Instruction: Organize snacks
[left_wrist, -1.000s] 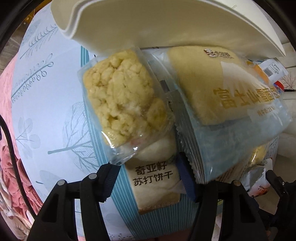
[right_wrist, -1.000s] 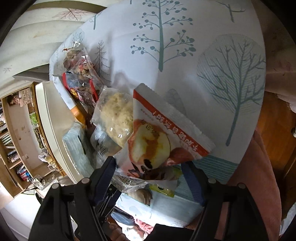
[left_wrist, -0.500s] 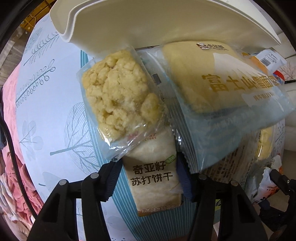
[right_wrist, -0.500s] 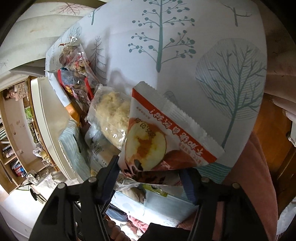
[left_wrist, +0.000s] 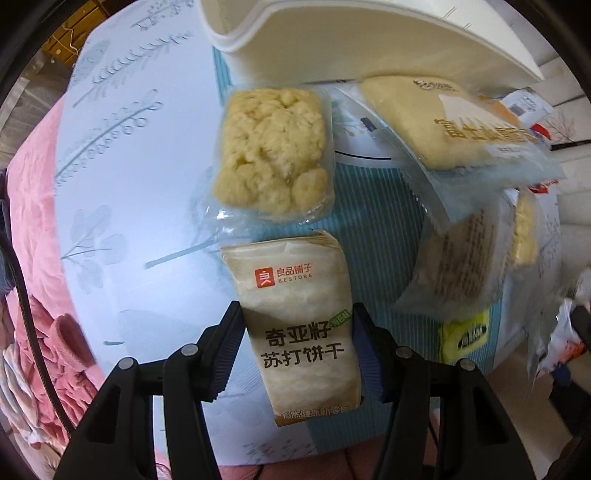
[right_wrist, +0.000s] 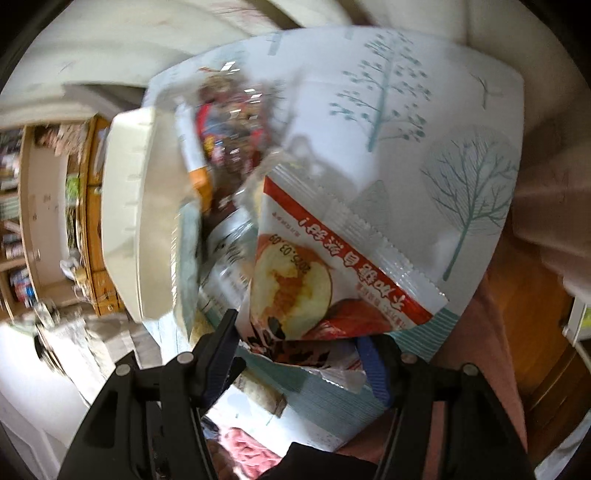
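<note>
The soda cracker packet (left_wrist: 299, 321) (beige, with a red BESTORE mark) lies on the pale leaf-printed cloth (left_wrist: 140, 177), its lower half between the fingers of the left gripper (left_wrist: 297, 349), which press against both its edges; just beyond it lies a clear-wrapped crumbly pastry (left_wrist: 273, 151), and to the right a cake packet (left_wrist: 454, 125) leans under the rim of a white bin (left_wrist: 369, 37). The right gripper (right_wrist: 295, 350) has its fingers closed on the bottom edge of an apple-printed red and white packet (right_wrist: 332, 273), held up over the tree-patterned cloth (right_wrist: 424, 129); the white bin (right_wrist: 129, 221) and blurred snacks sit to its left.
</note>
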